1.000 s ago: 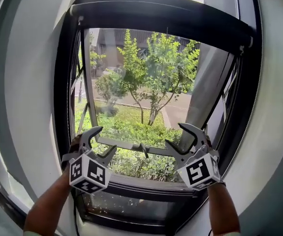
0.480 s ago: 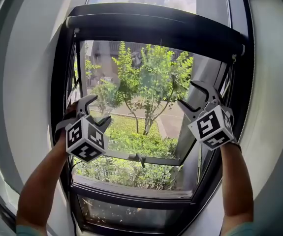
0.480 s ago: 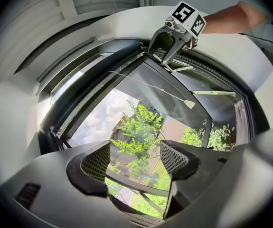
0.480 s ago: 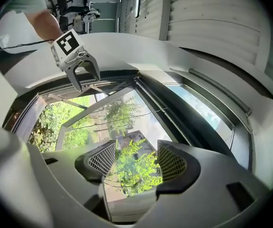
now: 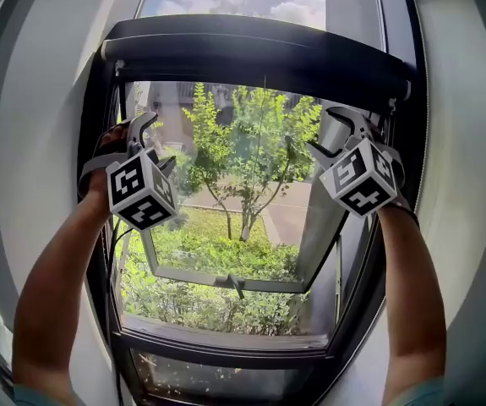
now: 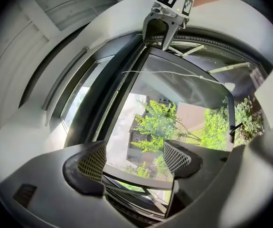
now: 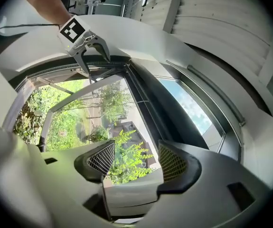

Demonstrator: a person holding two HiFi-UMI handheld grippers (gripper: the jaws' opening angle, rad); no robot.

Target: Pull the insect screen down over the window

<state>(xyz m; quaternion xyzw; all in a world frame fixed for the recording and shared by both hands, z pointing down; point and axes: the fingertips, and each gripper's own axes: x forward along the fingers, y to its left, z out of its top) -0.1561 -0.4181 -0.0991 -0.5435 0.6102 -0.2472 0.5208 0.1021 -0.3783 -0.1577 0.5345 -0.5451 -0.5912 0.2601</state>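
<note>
Higher than before: L tool [image 5: 157,141] & R tool [image 5: 328,133], jaws just-widened, empty, below rolled-up insect screen [image 5: 259,54].

Raising the left gripper [image 5: 154,140] and the right gripper [image 5: 325,129] from beside the tilted sash's lower rail [image 5: 226,282] to close under the dark roller housing [image 5: 259,53] across the window top. Opening both pairs of jaws wider, with nothing between them. Tilting the head view upward, taking in more sky.
</note>
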